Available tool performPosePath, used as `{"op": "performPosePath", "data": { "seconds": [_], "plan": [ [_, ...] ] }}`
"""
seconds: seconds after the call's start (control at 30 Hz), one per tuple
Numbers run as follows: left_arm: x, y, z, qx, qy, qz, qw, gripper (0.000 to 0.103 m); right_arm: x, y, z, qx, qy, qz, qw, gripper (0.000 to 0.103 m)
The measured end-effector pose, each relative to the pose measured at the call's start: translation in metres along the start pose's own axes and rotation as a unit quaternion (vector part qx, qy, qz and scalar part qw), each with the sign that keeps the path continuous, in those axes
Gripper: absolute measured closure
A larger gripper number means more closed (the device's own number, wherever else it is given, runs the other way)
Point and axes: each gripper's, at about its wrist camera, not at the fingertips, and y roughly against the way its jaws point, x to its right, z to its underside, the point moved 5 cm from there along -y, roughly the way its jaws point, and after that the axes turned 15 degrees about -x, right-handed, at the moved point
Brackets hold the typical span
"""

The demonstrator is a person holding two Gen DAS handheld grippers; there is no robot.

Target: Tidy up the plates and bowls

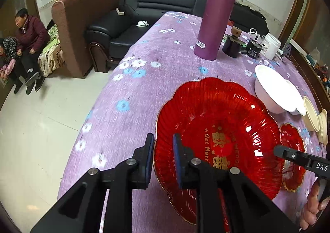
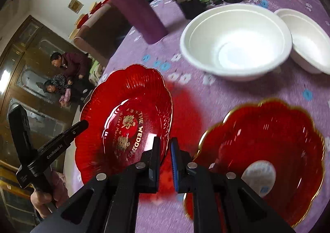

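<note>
Pinching the lettered red plate's point(image 1: 216, 136) rim, my left gripper point(image 1: 164, 158) could let it slip onto the second red plate point(image 2: 268, 156) if my hold loosens, while my right gripper point(image 2: 165, 162) is pressed together on nothing.

Both wrist views look steeply down, close; sharing red plate point(image 1: 216, 129).

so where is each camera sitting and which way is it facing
left wrist: on the left hand-held gripper, angled down across the table; its fingers pinch the rim of the lettered red plate; the other gripper's tip shows at right.
right wrist: on the right hand-held gripper, angled down at the second red plate.
shared: lettered plate, white bowl, purple bottle.
</note>
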Motion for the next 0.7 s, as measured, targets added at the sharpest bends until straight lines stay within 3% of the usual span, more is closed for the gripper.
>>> {"op": "performPosePath", "data": {
  "seconds": [0.17, 0.4, 0.47, 0.53, 0.6, 0.7],
  "plan": [
    [-0.008, 0.005, 0.026, 0.009, 0.013, -0.006, 0.9999, 0.083, -0.010, 0.000, 0.023, -0.002, 0.015, -0.011, 1.000, 0.092],
    [-0.021, 0.003, 0.039, 0.008, 0.035, -0.004, 0.9993, 0.083, -0.020, -0.013, 0.037, -0.010, 0.032, -0.003, 0.999, 0.091],
    [-0.021, 0.004, 0.041, 0.015, 0.042, -0.008, 0.9990, 0.078, -0.022, -0.014, 0.036, -0.007, 0.041, 0.002, 0.999, 0.089],
    [-0.018, 0.010, 0.043, 0.032, 0.043, -0.018, 0.9984, 0.067, -0.025, -0.012, 0.038, -0.001, 0.055, 0.013, 0.998, 0.088],
    [-0.016, 0.021, 0.049, 0.058, 0.046, -0.039, 0.9965, 0.066, -0.026, -0.007, 0.041, 0.008, 0.060, 0.017, 0.998, 0.088],
    [-0.012, 0.037, 0.055, 0.098, 0.047, -0.069, 0.9917, 0.049, -0.019, 0.012, 0.052, 0.038, 0.078, 0.030, 0.996, 0.088]
  ]
}}
